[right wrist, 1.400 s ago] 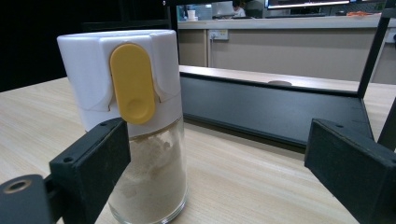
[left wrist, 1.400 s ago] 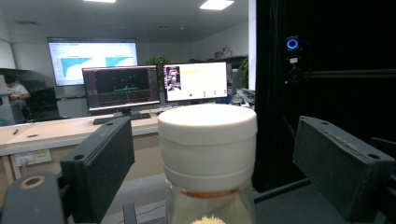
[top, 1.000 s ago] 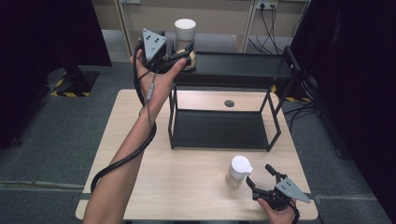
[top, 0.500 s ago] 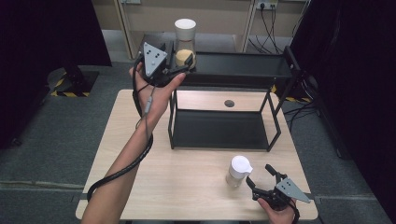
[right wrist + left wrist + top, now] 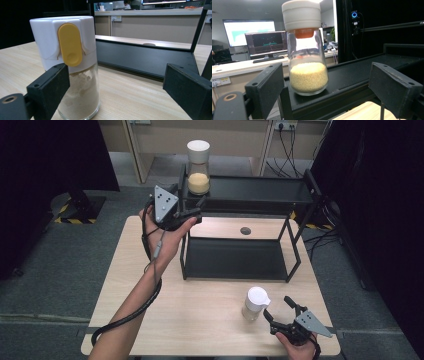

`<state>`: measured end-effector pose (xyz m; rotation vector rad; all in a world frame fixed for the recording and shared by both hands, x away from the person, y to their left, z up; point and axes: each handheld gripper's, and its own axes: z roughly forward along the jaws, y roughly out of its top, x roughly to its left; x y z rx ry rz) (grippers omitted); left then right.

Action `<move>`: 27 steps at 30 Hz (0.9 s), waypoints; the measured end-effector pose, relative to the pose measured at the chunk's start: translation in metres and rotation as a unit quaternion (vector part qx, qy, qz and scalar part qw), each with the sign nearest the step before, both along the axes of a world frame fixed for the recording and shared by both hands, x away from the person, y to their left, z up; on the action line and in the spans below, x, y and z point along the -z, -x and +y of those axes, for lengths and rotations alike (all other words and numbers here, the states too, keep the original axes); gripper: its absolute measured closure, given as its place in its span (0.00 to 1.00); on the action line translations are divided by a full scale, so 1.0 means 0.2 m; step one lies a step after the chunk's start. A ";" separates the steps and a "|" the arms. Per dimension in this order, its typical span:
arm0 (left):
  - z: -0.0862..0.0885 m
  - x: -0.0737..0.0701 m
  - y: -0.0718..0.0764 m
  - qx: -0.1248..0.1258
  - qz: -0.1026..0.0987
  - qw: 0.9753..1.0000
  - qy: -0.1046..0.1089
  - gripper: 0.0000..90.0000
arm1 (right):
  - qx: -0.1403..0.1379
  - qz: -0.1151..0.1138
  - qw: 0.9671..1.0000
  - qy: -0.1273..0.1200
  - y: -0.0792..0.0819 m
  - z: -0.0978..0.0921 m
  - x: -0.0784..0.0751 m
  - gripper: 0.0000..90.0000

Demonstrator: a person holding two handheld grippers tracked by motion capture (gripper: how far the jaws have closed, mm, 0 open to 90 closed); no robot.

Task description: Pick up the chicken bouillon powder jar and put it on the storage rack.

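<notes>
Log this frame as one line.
left gripper: open, off grain jar on rack top | right gripper: open, beside powder jar on table | nothing held

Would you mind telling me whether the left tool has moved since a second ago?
Yes. The left tool has drawn back from the jar of yellow grains on the black rack, toward the person, and now stands open.
</notes>
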<state>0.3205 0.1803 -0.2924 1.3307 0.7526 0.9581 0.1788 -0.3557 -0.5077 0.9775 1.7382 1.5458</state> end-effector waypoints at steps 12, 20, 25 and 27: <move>0.02 0.16 0.06 0.011 0.011 1.000 -0.008 0.14 | 0.001 -0.001 1.000 0.000 0.00 0.00 0.00 0.08; 0.03 0.27 0.11 0.017 0.020 1.000 -0.010 0.14 | 0.001 0.000 1.000 0.000 0.00 0.00 0.00 0.08; 0.03 0.34 0.14 0.020 0.024 0.999 -0.012 0.14 | 0.001 -0.001 1.000 0.001 0.00 0.00 0.00 0.08; 0.03 0.35 0.15 0.020 0.026 0.999 -0.013 0.14 | 0.002 -0.001 1.000 0.001 0.00 0.00 0.00 0.08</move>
